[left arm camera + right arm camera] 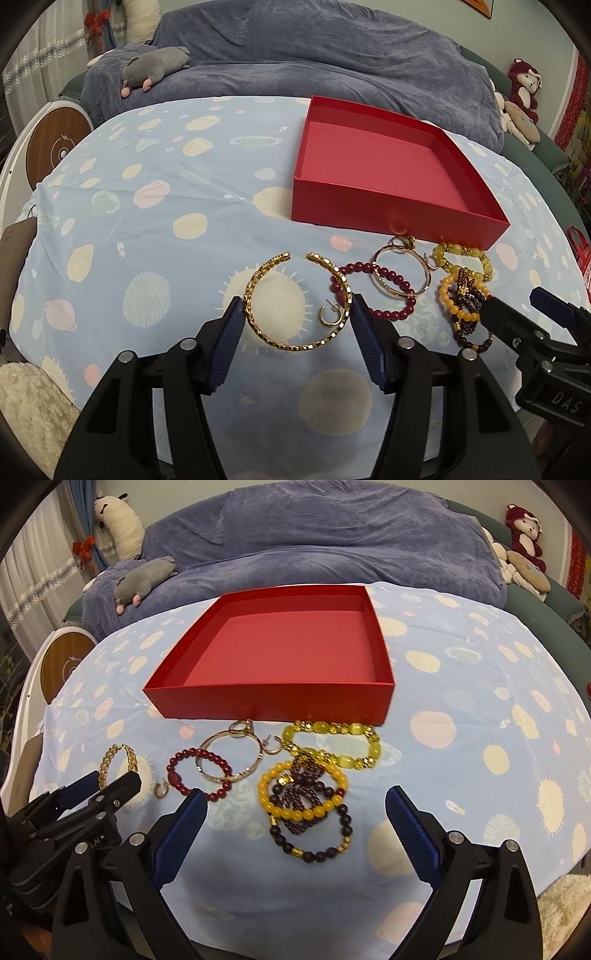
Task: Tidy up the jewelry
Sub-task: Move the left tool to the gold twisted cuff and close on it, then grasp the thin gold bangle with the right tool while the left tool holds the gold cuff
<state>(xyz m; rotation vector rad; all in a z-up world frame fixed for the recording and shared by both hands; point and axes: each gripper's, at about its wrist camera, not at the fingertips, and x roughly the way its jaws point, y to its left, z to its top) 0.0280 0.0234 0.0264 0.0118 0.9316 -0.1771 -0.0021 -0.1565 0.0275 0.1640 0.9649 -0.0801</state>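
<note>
Straddling the stiff, light gold cuff (pixel 295 302), the left gripper (pixel 297 314) has half-open jaws, best closing across its slippery sides; right gripper (pixel 295 808) jaws gape wide, empty.

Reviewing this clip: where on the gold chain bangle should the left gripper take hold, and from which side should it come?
Grip the gold chain bangle across its closed near arc, coming down from above on the side away from its opening, which faces the red box. It lies flat on the cloth, so only the thin band offers purchase. Avoid the right side, where it overlaps the small earring and the red bead bracelet.
</note>
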